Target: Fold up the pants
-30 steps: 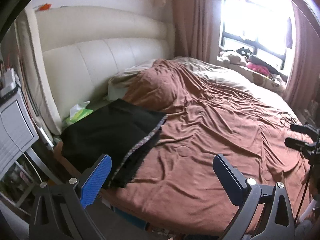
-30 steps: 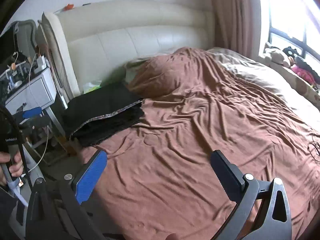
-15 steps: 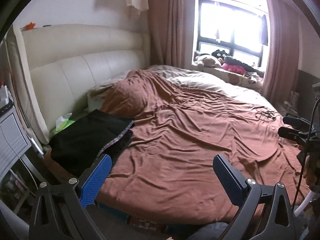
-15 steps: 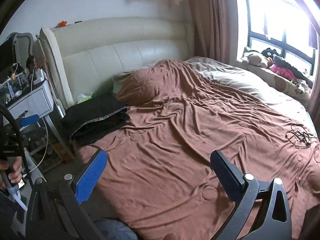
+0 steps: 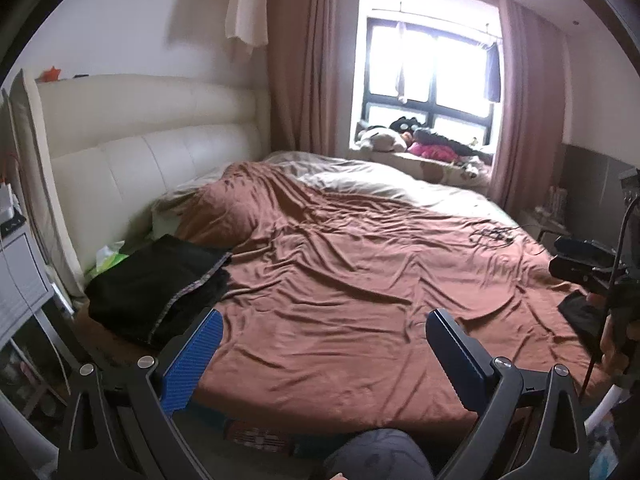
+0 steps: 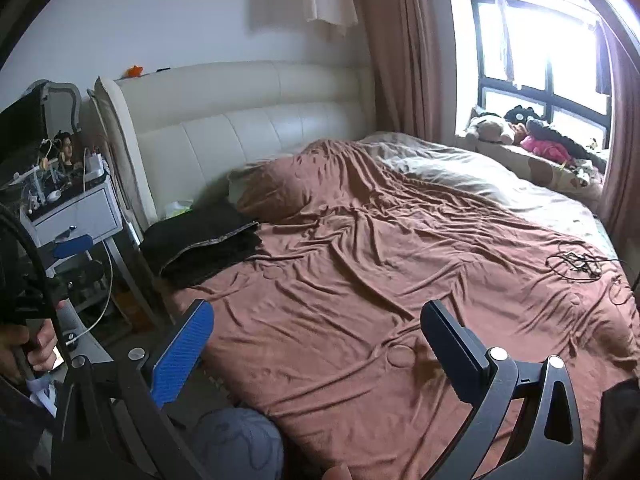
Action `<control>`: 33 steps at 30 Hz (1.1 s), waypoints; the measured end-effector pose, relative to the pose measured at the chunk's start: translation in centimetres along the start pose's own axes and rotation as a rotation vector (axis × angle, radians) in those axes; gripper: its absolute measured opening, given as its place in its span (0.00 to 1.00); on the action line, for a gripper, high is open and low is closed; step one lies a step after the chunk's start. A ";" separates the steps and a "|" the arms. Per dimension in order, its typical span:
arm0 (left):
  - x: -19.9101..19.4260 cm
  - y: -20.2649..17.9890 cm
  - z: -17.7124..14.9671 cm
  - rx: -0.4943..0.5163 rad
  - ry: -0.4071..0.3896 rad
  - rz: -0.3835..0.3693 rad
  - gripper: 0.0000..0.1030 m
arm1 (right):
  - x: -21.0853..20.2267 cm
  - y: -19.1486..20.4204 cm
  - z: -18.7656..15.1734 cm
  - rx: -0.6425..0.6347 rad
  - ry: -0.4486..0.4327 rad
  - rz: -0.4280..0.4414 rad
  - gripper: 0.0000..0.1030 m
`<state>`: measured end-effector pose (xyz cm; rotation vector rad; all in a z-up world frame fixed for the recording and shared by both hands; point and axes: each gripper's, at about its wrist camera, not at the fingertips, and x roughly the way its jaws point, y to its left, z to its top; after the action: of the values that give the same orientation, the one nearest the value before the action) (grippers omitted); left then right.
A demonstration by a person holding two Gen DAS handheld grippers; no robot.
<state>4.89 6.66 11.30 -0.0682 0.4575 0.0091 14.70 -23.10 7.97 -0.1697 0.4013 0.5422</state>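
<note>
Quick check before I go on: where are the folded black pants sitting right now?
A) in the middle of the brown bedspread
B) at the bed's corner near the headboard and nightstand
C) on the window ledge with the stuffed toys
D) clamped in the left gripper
B: the folded black pants lie at the bed's corner beside the cream headboard, and both the left gripper and the right gripper are open and hold nothing.

The window (image 5: 430,92) at upper centre of the left view is blown out white, hiding the outdoors. A dark cloth (image 6: 616,420) at the lower right of the right view is cut by the frame edge. Small clutter on the nightstand (image 6: 76,210) is too small to identify.
</note>
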 end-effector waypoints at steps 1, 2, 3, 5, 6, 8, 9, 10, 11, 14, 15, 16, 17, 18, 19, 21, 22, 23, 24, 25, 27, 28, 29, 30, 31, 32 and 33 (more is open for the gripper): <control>-0.6 -0.4 -0.2 0.001 -0.008 -0.010 0.99 | -0.4 0.0 -0.2 -0.001 -0.003 -0.004 1.00; -1.0 -0.8 -0.3 0.002 -0.014 -0.014 0.99 | -1.0 0.1 -0.5 -0.002 -0.006 -0.008 1.00; -1.5 -1.2 -0.4 0.004 -0.022 -0.012 0.99 | -1.8 0.1 -0.9 -0.006 -0.011 -0.016 1.00; -2.3 -1.7 -0.6 0.003 -0.036 -0.011 0.99 | -3.0 0.2 -1.5 -0.004 -0.019 -0.023 1.00; -2.8 -2.1 -0.7 0.004 -0.041 -0.016 0.99 | -3.6 0.2 -1.8 0.000 -0.025 -0.030 1.00; -3.5 -2.7 -1.0 0.007 -0.044 -0.021 0.99 | -4.9 0.2 -2.3 0.011 -0.044 -0.040 1.00; -3.9 -3.0 -1.2 0.010 -0.044 -0.026 0.99 | -5.2 0.3 -2.5 0.014 -0.050 -0.040 1.00; -4.2 -3.3 -1.4 0.012 -0.046 -0.026 0.99 | -5.9 0.3 -2.8 0.018 -0.059 -0.040 1.00; -4.6 -3.5 -1.6 0.012 -0.048 -0.029 0.99 | -6.2 0.4 -3.0 0.018 -0.064 -0.038 1.00; -5.5 -4.3 -2.3 0.019 -0.055 -0.037 0.99 | -7.5 0.6 -4.0 0.016 -0.086 -0.046 1.00; -6.0 -4.7 -2.7 0.022 -0.060 -0.035 0.99 | -7.8 0.7 -4.5 0.017 -0.091 -0.048 1.00; -6.4 -4.9 -3.0 0.020 -0.064 -0.038 0.99 | -8.2 0.8 -4.9 0.019 -0.096 -0.049 1.00; -6.8 -5.2 -3.4 0.015 -0.069 -0.044 0.99 | -8.6 0.9 -5.4 0.022 -0.099 -0.049 1.00; -7.0 -5.3 -3.6 0.015 -0.070 -0.046 0.99 | -8.9 1.0 -5.9 0.030 -0.101 -0.051 1.00; -7.3 -5.6 -3.9 0.019 -0.071 -0.045 0.99 | -9.3 1.1 -6.4 0.036 -0.103 -0.057 1.00; -7.8 -6.2 -4.6 0.036 -0.075 -0.038 0.99 | -9.9 1.3 -7.2 0.041 -0.106 -0.066 1.00; -8.1 -6.5 -5.0 0.043 -0.078 -0.040 0.99 | -10.2 1.5 -7.7 0.047 -0.111 -0.071 1.00; -8.3 -6.7 -5.3 0.045 -0.077 -0.043 0.99 | -10.5 1.7 -8.2 0.052 -0.115 -0.075 1.00; -8.4 -6.9 -5.6 0.045 -0.075 -0.046 0.99 | -10.9 1.8 -8.6 0.057 -0.118 -0.076 1.00; -8.6 -7.0 -5.8 0.043 -0.075 -0.047 0.99 | -11.1 2.0 -9.0 0.060 -0.118 -0.077 1.00; -8.8 -7.3 -6.2 0.043 -0.078 -0.052 0.99 | -11.6 2.3 -9.6 0.063 -0.122 -0.082 1.00; -8.9 -7.4 -6.5 0.047 -0.079 -0.053 0.99 | -11.7 2.4 -10.0 0.067 -0.124 -0.082 1.00; -9.0 -7.6 -6.7 0.051 -0.079 -0.052 0.99 | -11.8 2.5 -10.5 0.070 -0.125 -0.082 1.00; -9.0 -7.8 -7.0 0.054 -0.080 -0.052 0.99 | -11.9 2.7 -10.8 0.072 -0.125 -0.082 1.00; -9.0 -7.9 -7.3 0.055 -0.080 -0.055 0.99 | -11.9 2.9 -11.3 0.075 -0.125 -0.086 1.00; -9.1 -8.0 -7.6 0.050 -0.081 -0.060 0.99 | -11.9 3.0 -11.7 0.076 -0.126 -0.088 1.00; -9.1 -7.9 -7.9 0.045 -0.083 -0.064 0.99 | -11.8 3.1 -12.2 0.079 -0.131 -0.091 1.00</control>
<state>-6.58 -1.74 8.75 -0.0384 0.3718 -0.0612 -0.12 -29.18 1.58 -0.0756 0.2857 0.4441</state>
